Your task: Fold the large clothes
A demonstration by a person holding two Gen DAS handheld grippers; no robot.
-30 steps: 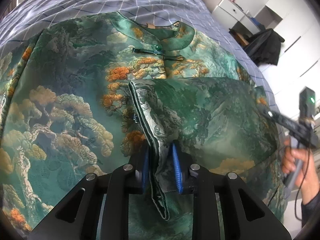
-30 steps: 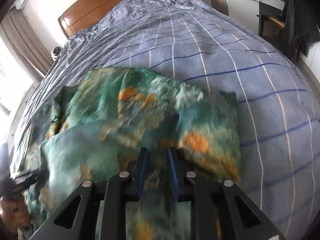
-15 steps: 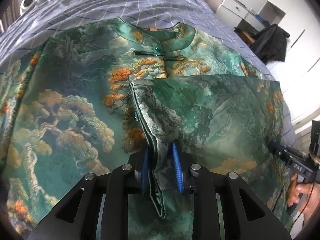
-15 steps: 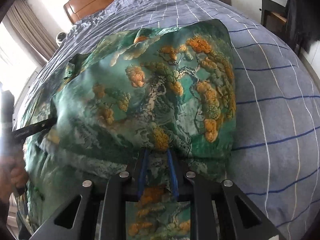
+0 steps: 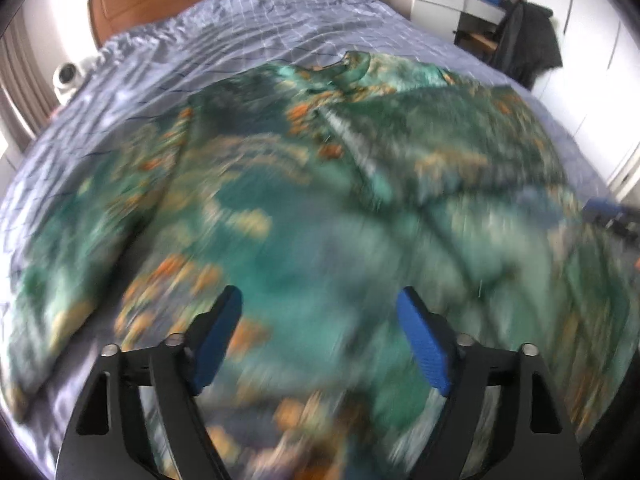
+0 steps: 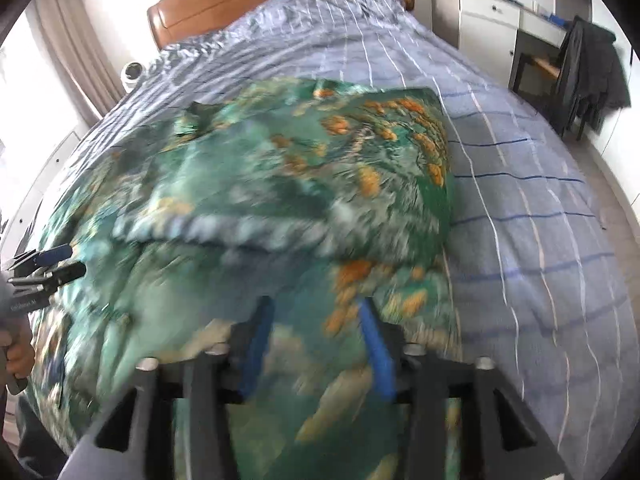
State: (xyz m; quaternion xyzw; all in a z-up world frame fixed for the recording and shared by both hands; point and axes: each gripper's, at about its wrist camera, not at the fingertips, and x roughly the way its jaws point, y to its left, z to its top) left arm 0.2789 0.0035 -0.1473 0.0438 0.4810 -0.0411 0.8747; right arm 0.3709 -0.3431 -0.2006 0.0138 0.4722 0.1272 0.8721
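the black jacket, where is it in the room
In both wrist views the black jacket hangs over a chair at the upper right, beside the white desk.

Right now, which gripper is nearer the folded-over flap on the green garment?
Right. The right gripper sits just below the folded flap; the left gripper is off to its side, over the unfolded half.

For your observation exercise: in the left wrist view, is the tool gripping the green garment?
No: the left tool is opening, its blue pads clear of the garment.
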